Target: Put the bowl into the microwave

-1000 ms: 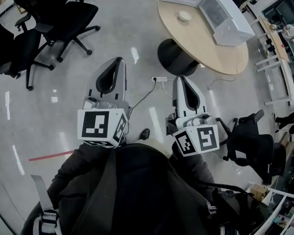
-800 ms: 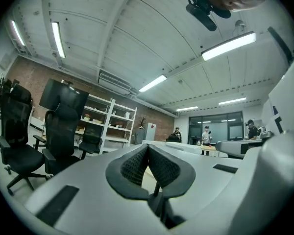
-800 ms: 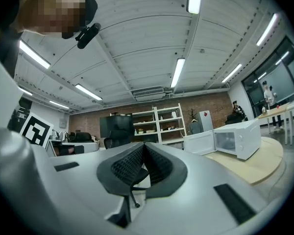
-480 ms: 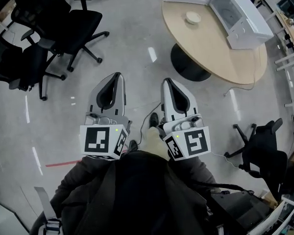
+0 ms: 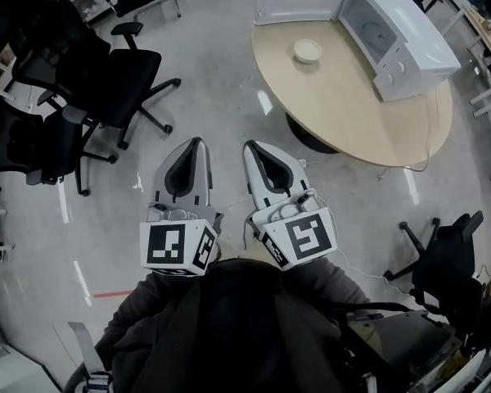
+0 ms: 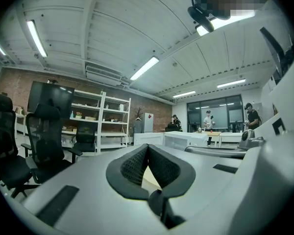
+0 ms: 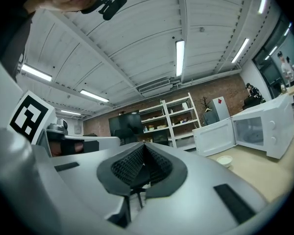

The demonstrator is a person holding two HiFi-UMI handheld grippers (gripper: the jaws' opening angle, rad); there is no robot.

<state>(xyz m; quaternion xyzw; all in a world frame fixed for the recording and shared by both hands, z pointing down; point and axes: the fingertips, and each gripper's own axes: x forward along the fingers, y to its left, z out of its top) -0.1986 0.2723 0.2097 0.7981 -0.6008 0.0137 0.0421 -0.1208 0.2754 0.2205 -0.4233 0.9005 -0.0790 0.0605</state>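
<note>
Sitting on table (image 5: 356, 105) nr microwave (image 5: 397, 39), bowl (image 5: 308, 51) well apart frm jaws.

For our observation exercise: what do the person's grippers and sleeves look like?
The left gripper and right gripper are pale grey tapered shells with black textured pads. Each carries a white cube with black square markers; thin cables lie beside it. The sleeves are dark.

We see black office chairs (image 5: 131, 80) left of the left gripper (image 5: 195, 144), on a glossy grey floor (image 5: 221, 72). A round wooden table (image 5: 352, 109) stands ahead and rightward.
</note>
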